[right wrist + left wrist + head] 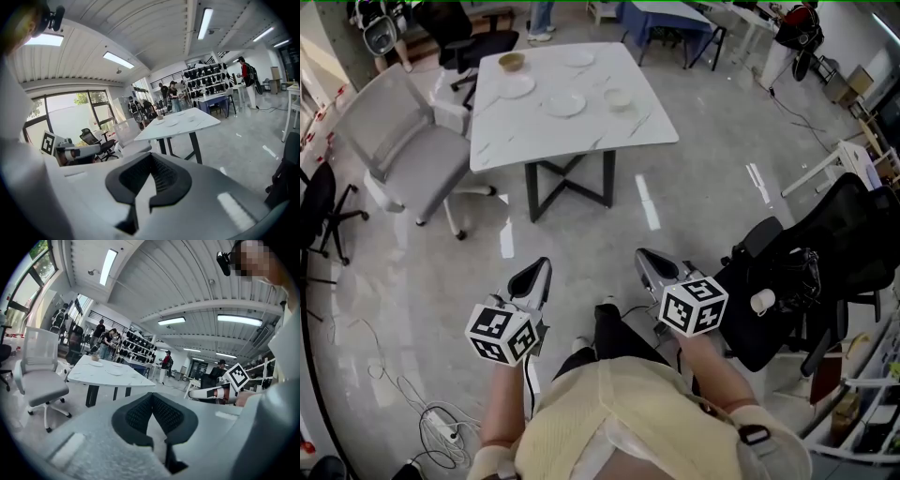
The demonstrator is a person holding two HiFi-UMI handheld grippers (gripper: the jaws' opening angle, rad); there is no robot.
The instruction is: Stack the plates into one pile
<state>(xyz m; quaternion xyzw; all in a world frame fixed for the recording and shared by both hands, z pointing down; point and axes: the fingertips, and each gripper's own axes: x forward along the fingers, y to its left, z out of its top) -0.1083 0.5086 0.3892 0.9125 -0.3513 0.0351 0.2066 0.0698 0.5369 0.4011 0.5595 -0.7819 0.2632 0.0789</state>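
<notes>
A white marble table (581, 131) stands well ahead of me across the floor. On it lie three white plates, one at the left (516, 86), one in the middle (565, 104) and one at the back (578, 58), each apart from the others. A tan bowl (511, 62) and a small pale bowl (619, 97) sit there too. My left gripper (539, 269) and right gripper (645, 256) hover over the floor near my body, far short of the table. Both are shut with nothing between the jaws. The table (110, 375) (183, 123) looks small and distant in both gripper views.
A grey office chair (405, 150) stands left of the table. A black mesh chair (811, 272) is close on my right. Cables and a power strip (441, 427) lie on the floor at lower left. More desks, chairs and several people are beyond the table.
</notes>
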